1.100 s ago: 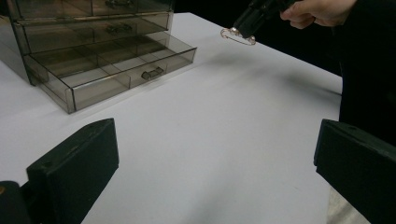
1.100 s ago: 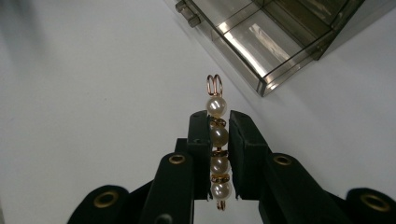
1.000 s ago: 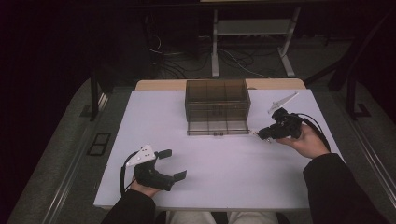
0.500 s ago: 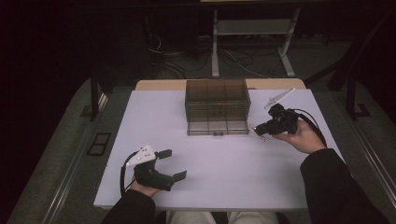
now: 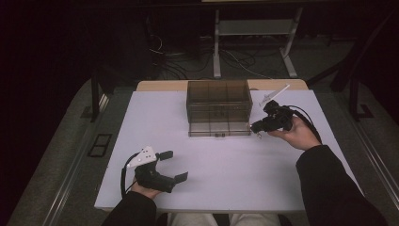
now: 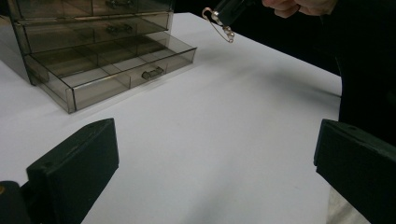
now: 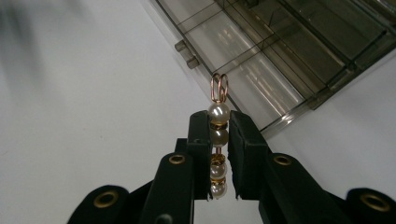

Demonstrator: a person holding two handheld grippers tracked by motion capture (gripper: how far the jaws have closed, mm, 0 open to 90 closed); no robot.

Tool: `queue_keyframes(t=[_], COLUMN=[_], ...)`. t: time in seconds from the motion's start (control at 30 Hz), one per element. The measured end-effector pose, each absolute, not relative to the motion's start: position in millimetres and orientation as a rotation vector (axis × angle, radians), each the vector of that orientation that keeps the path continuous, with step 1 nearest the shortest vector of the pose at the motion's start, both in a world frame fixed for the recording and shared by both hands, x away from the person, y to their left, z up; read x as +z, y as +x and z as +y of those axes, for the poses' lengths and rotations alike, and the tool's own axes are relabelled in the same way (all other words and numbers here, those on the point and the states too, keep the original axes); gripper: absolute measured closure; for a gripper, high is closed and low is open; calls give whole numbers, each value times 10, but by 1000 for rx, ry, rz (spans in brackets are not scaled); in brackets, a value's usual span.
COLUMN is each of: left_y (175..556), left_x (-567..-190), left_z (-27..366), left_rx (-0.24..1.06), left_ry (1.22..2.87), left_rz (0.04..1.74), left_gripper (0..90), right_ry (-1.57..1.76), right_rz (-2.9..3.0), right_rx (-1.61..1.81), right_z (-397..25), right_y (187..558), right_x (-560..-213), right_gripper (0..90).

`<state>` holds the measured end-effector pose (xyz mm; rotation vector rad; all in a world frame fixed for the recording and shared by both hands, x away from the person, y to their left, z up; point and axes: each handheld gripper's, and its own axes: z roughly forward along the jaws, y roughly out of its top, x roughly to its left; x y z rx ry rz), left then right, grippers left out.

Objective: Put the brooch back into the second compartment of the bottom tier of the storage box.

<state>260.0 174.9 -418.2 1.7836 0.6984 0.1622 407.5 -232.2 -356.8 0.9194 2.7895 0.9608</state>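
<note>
Since a second ago the right gripper (image 5: 258,127) has moved closer to the organizer's open bottom drawer (image 5: 219,128), carrying the pearl pin (image 7: 218,140); judged as the approach for depositing it. Jaws clamped narrow on the pin, which projects ahead of the tips, drawer just beyond it. Left gripper (image 5: 171,165) rests wide open, holding nothing, on the surface (image 5: 226,179).

The high view looks forward and down over the whole bench (image 5: 226,179). Each gripper view looks low along its jaws; both share the drawer box (image 6: 98,51).
</note>
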Motion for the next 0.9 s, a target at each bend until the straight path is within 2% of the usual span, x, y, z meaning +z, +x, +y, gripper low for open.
queue_keyframes(t=[0.9], left_y=[2606], left_x=[-4181], left_z=[1761], left_rx=[163], left_ry=[1785], left_rz=[697], left_gripper=[0], right_ry=[832], right_rz=[2786], right_rx=[992], right_z=[-2000], right_y=[4285], right_x=[-3391], right_gripper=[786])
